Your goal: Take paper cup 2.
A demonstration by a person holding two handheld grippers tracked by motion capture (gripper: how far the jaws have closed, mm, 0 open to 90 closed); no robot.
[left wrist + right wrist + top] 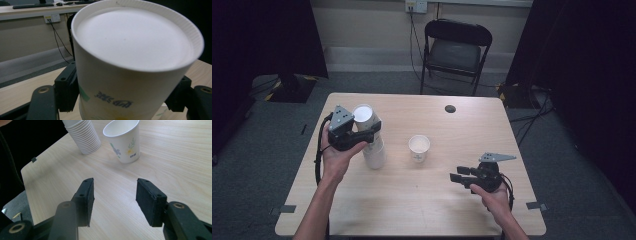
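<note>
Left gripper view — paper cup (135,62) clamped between the jaws.

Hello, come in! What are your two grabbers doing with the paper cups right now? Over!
Left gripper shut on top cup of upside-down paper cup stack. Right gripper open, empty, low over table. Single upright cup stands apart. Nothing blocking.

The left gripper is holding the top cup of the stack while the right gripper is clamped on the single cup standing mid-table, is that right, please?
Not quite. The left gripper does hold the top cup of the stack, but the right gripper grips nothing: the right gripper view shows its jaws open over bare table, well short of the single cup.
</note>
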